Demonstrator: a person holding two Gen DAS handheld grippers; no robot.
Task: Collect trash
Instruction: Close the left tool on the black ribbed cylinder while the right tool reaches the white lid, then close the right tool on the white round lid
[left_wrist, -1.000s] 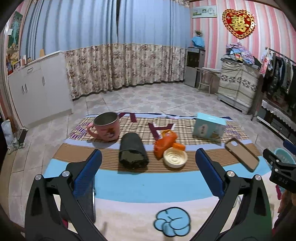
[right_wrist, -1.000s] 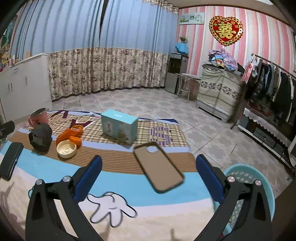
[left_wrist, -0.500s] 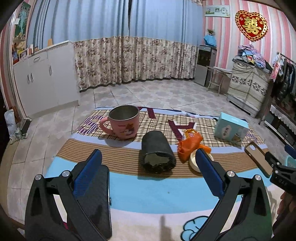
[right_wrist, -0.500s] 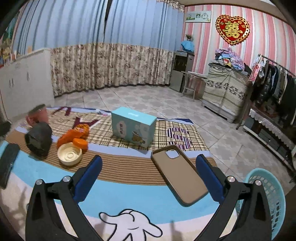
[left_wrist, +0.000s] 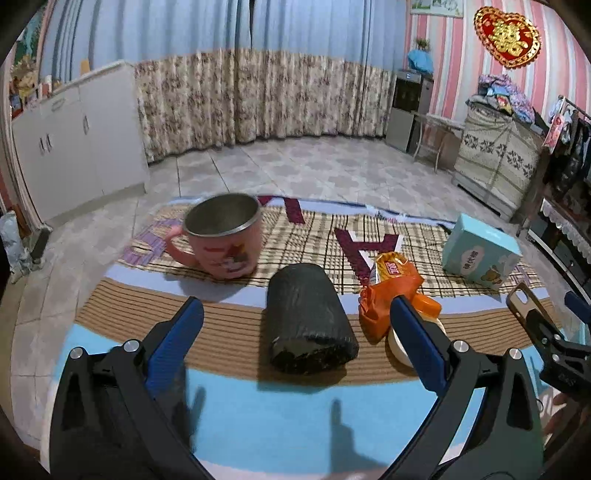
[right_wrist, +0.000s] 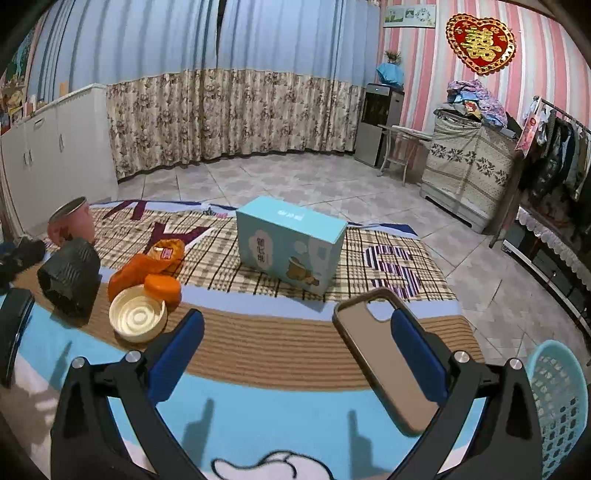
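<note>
Two blue-padded fingers of the left gripper (left_wrist: 295, 339) stand spread wide over a cloth-covered table (left_wrist: 280, 421), with nothing between them. In the left wrist view, a dark rolled bundle (left_wrist: 308, 323) lies on its side straight ahead of the gap, on the brown striped band of the cloth. Behind it, toward the far left corner, a pink mug (left_wrist: 221, 240) stands upright with its handle pointing left. Just right of the bundle sits the trash: an orange snack wrapper (left_wrist: 388, 291), crumpled, with an orange cap (left_wrist: 428, 306) touching it and a cream lid (left_wrist: 397, 345) partly hidden behind the right finger. A pale blue box (left_wrist: 480, 254) stands near the far right edge. The other gripper shows at the right edge, beside a brown phone case (left_wrist: 524, 299).

In the right wrist view, the right gripper (right_wrist: 295, 343) is also spread apart and holds nothing. The brown phone case (right_wrist: 373, 354) lies flat on the cloth near the right edge, its lower part behind the right finger; whether the finger touches it I cannot tell. The pale blue box (right_wrist: 291, 243) stands upright on the plaid part, toward the far edge. To the left, the orange snack wrapper (right_wrist: 147, 267), the orange cap (right_wrist: 162, 288) and the cream lid (right_wrist: 136, 317), open side up, lie close together. Further left lie the dark rolled bundle (right_wrist: 70, 280) and the pink mug (right_wrist: 70, 221). A light blue basket (right_wrist: 561, 402) stands off the table's right edge, near the near corner.
</note>
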